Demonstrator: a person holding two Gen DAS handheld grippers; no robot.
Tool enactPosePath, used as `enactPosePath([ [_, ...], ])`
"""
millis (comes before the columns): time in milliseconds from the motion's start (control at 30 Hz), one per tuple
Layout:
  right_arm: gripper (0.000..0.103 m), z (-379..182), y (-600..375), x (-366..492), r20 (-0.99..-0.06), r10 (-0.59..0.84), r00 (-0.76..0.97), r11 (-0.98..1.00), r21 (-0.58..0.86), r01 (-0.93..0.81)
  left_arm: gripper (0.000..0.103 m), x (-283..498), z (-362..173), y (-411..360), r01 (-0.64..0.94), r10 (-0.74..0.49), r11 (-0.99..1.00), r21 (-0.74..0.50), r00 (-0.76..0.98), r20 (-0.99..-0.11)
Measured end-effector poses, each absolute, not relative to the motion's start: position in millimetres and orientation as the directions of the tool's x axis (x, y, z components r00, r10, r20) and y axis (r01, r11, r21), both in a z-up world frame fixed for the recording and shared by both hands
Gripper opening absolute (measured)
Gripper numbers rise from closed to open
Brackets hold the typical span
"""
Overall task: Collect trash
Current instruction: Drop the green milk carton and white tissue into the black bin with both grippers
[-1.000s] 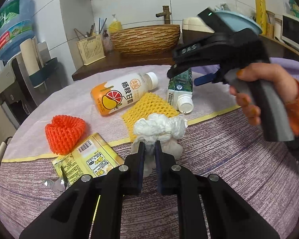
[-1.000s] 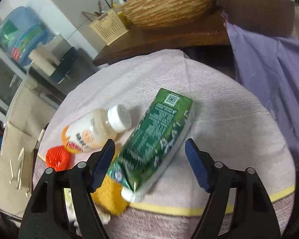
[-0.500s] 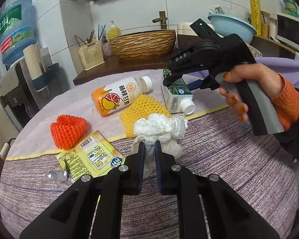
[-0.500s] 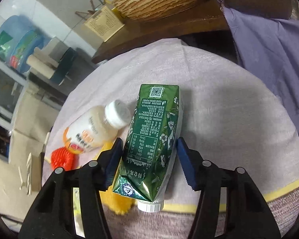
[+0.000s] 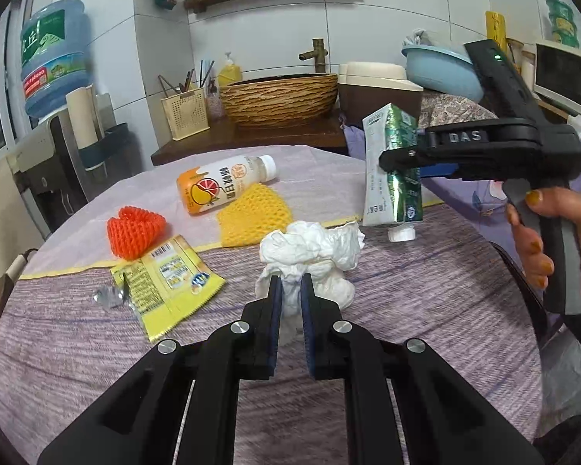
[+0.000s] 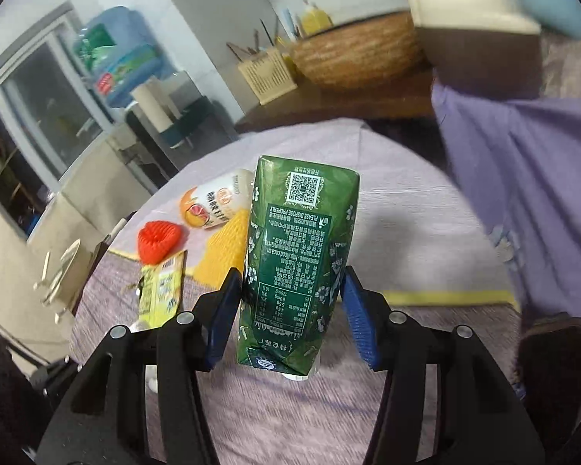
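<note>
My left gripper (image 5: 290,290) is shut on a crumpled white tissue (image 5: 310,255) that rests on the purple cloth. My right gripper (image 6: 290,290) is shut on a green drink carton (image 6: 296,263) and holds it upside down above the table, its white cap pointing down. The carton also shows in the left wrist view (image 5: 393,170), clamped by the right gripper (image 5: 401,155). An orange juice bottle (image 5: 224,184), a yellow foam net (image 5: 253,213), an orange foam net (image 5: 135,230) and a yellow wrapper (image 5: 166,279) lie on the table.
A round table (image 5: 97,348) carries a purple cloth in front and a pale cloth behind. A foil scrap (image 5: 108,296) lies beside the wrapper. A wooden counter with a woven basin (image 5: 279,97) stands behind. A water dispenser (image 5: 54,69) stands at the left.
My right gripper closed on the green carton and lifted it off the table, turning it cap-down. My left gripper stayed shut on the tissue.
</note>
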State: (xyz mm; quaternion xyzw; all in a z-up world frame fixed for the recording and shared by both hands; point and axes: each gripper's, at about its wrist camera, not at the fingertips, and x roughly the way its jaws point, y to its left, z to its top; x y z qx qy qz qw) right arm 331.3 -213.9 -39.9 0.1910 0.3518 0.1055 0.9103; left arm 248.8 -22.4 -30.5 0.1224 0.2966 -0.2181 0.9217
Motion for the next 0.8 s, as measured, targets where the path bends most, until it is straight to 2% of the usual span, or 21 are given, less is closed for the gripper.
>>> enactPosePath([
  [233,0.053,-35.3,-249.2,251.8,-0.539,0.272,0.798,0.919,0.391,-0.049,0.011,204.5,-19.7,-48.5,0.491,-0.382,0.869,0.057,0.741,-0.553],
  [467,0.053,-41.4,-311.0,182.2,-0.520,0.158,0.839,0.922,0.381,0.063,0.011,177.5,-20.5,-85.1,0.535,-0.458,0.845,-0.016,0.707,-0.538],
  [800,0.053,-99.0,-383.3,123.6,-0.619,-0.017,0.785,0.903,0.328,0.278,0.011,144.6,-33.6,-170.4,0.666,-0.573,0.745,-0.037,0.611,-0.546],
])
